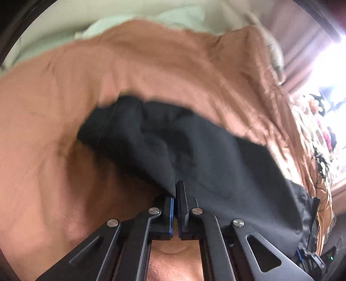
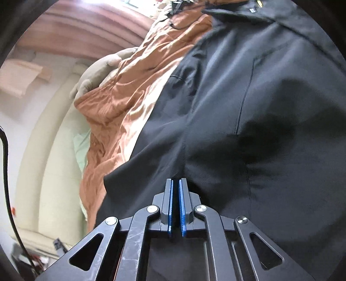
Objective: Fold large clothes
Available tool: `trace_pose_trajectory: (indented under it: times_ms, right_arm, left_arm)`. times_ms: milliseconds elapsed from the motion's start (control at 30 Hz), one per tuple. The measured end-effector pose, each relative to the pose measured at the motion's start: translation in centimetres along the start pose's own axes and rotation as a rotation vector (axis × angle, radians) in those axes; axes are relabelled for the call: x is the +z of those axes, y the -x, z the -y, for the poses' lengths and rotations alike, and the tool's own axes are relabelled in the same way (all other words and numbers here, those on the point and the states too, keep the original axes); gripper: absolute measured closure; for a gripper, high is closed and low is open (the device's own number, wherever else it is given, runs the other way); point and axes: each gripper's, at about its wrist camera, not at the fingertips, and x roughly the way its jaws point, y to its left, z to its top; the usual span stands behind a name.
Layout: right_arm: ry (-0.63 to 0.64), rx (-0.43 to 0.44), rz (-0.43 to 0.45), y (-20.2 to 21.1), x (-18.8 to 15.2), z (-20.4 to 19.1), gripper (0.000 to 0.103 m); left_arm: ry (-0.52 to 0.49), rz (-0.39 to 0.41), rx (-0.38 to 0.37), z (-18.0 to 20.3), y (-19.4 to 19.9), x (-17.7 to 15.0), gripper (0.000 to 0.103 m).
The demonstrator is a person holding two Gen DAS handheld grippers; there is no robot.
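Observation:
A large black garment [image 1: 205,151] lies crumpled on an orange bedspread [image 1: 151,71]. In the left wrist view my left gripper [image 1: 175,186] is shut on a bunched edge of it, and the cloth rises in a fold from between the pads. In the right wrist view the same black garment [image 2: 237,97] spreads wide, with seams and a collar at the far end. My right gripper [image 2: 175,181] has its blue pads almost together at the near hem, with dark fabric pinched between them.
The orange bedspread [image 2: 121,108] runs along the garment's left side. A grey plush toy [image 2: 97,71] lies at its far edge. Pale green bedding [image 1: 173,19] and a cream bed edge [image 2: 43,151] lie beyond. A black cable [image 2: 6,173] hangs at far left. Curtains [image 2: 86,28] stand behind.

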Motion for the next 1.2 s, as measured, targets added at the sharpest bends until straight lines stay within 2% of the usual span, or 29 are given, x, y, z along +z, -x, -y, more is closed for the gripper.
trace_pose_trajectory:
  times_ms: [133,300,433,600,800,867,900,933,967,1200]
  right_arm:
    - [-0.032,0.008,0.021,-0.4,1.0,1.0,0.097]
    - [-0.055,-0.001,-0.012,0.0,1.9,1.9,0.098]
    - [-0.06,0.024,0.008,2.6,2.6,1.4,0.098]
    - [-0.025,0.021,0.068,8.1,3.3,0.6,0.098]
    - [0.008,0.029,0.139,16.4,2.5,0.8,0.097]
    - [0.051,-0.002,0.154,18.5,1.8,0.9,0.092]
    - [0.052,-0.021,0.167,19.8,1.4,1.3,0.086]
    - [0.048,-0.027,0.178,20.5,1.2,1.5,0.08]
    - [0.045,-0.032,0.191,21.4,0.8,2.0,0.08]
    - [-0.007,-0.105,0.227,24.8,-0.7,5.7,0.08]
  left_arm:
    - [-0.058,0.068,-0.067,2.8,3.8,2.4,0.102]
    - [-0.134,0.107,-0.125,7.6,7.8,4.0,0.102]
    - [-0.202,0.158,-0.205,12.2,11.8,4.9,0.102]
    - [-0.275,0.179,-0.316,18.5,15.0,5.0,0.102]
    - [-0.408,0.196,-0.509,26.8,18.7,2.2,0.102]
    - [-0.455,0.179,-0.559,29.4,19.6,0.9,0.102]
    - [-0.478,0.173,-0.581,30.4,20.1,0.2,0.102]
    - [-0.501,0.168,-0.602,31.6,20.5,-0.5,0.102]
    - [-0.522,0.163,-0.626,32.8,21.1,-1.2,0.102]
    - [-0.631,0.103,-0.735,39.4,22.3,-5.7,0.102]
